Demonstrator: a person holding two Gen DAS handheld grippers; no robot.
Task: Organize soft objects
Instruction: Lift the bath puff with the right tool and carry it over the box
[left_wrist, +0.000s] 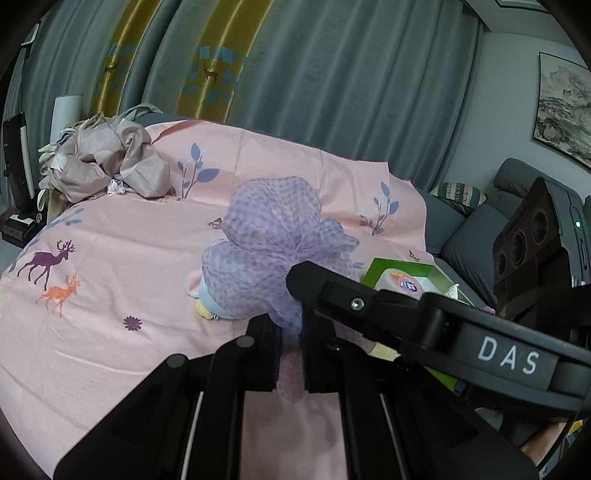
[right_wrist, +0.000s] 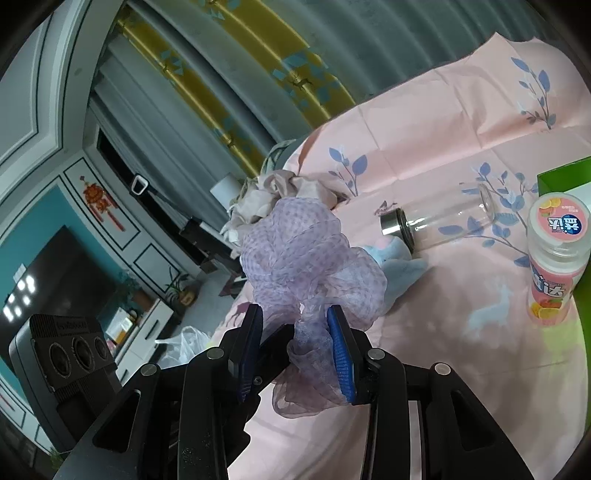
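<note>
Left tongs (left_wrist: 290, 354) clamped tight on the lilac scarf's (left_wrist: 273, 236) lower end. Right tongs (right_wrist: 295, 347) part-closed, gripping another bunched section; the rest billows above both, over the pink bedsheet (left_wrist: 110, 332).

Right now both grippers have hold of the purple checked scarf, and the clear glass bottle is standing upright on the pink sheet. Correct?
Not quite. The clear glass bottle is lying on its side on the pink sheet, as the right wrist view shows. The rest holds: the left gripper and the right gripper both grip the purple checked scarf.
</note>
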